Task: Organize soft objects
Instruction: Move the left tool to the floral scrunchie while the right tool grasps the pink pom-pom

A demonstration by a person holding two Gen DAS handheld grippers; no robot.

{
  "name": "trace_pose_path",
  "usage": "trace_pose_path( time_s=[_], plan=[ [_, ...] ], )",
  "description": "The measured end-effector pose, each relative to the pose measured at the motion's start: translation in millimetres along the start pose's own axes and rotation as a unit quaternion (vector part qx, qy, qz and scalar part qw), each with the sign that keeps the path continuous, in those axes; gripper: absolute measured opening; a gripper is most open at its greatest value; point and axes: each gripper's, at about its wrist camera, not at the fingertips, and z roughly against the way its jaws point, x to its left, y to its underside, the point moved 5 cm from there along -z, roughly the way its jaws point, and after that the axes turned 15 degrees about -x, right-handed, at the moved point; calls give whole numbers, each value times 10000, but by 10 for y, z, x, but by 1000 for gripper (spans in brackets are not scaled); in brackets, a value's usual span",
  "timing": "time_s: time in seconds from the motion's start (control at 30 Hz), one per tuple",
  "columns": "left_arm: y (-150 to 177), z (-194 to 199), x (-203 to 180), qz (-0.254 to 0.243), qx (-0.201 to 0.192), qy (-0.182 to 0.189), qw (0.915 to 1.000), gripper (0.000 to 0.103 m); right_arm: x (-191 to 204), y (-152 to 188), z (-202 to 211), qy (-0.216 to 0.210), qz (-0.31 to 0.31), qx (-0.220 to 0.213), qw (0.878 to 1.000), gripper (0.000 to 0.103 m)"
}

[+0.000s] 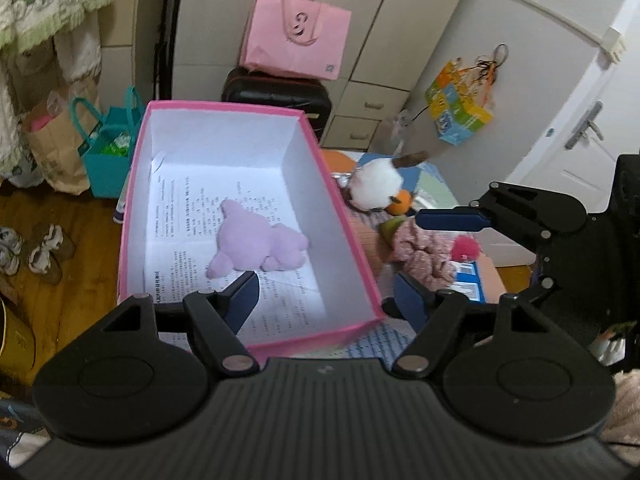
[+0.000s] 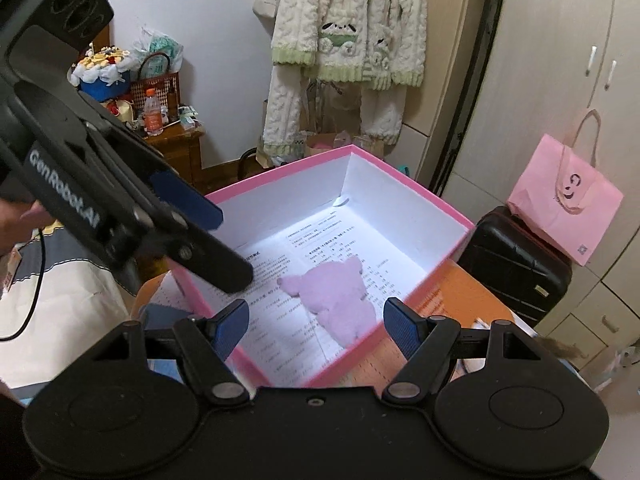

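A pink box (image 1: 344,216) with white walls and printed paper on its floor holds a lilac plush toy (image 1: 256,246), seen also as the plush toy (image 2: 336,296) inside the box (image 2: 424,200) in the right wrist view. My left gripper (image 1: 326,300) hovers open above the box's near end, nothing between its blue pads. My right gripper (image 2: 316,326) is open and empty over the box's near rim. To the right of the box lie a white plush (image 1: 376,186), a pink knitted cloth (image 1: 420,256) and a pink pom-pom (image 1: 464,248).
The other gripper (image 1: 532,216) shows at the right in the left wrist view. A black suitcase (image 2: 516,268) bearing a pink paper bag (image 2: 568,200) stands behind the box. A teal bag (image 1: 108,152), shoes (image 1: 44,252), hanging clothes (image 2: 344,40) and cupboards (image 2: 560,80) surround the area.
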Motion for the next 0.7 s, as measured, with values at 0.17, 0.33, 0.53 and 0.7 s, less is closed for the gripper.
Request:
trace_pose_path(
  time_s=[0.17,0.33,0.53,0.7],
  plan=[
    [-6,139,-257,-401,-173,145,9989,79,-181,82,434,198,-231,-173,9994,79],
    [46,75,-440,-647,-70,243,9976,79,-467,296,829,655,-609,-348,9954,79],
    [150,-129,-716,-857,99,689,9939,79,-812,639,1169,1192,-1051,-420,9864,79],
    [229,-317,-968,-1053,148,983,9895,79,-989,893,1314,1343,-1271,-481,9816,79]
  ],
)
